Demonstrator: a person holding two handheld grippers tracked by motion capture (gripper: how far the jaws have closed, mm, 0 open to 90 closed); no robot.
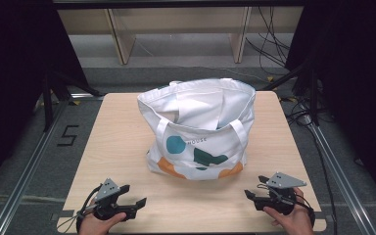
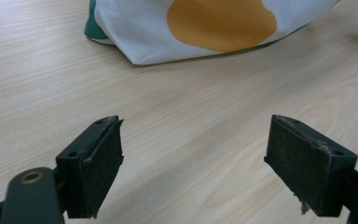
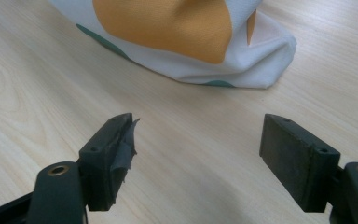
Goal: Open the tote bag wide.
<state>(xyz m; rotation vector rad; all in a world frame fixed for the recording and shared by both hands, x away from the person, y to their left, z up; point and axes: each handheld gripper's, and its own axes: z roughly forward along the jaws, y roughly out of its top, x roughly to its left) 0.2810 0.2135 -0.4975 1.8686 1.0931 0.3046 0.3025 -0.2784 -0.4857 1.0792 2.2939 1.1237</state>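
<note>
White cloth tote bag (image 1: 198, 132): standing upright at the centre of the light wooden bench (image 1: 112, 147), mouth open, two handles, printed with teal, dark green and orange shapes (image 2: 221, 23) and the letters "OUSE". Contents: loose folds of white fabric or paper; cannot tell which. Left claw (image 1: 132, 196): held in a hand (image 1: 95, 225) at the near left edge of the bench, jaws spread wide, nothing between them, well short of the bag. Right claw (image 1: 255, 187): held at the near right edge, jaws likewise spread and empty, near the bag's lower corner (image 3: 265, 60).
</note>
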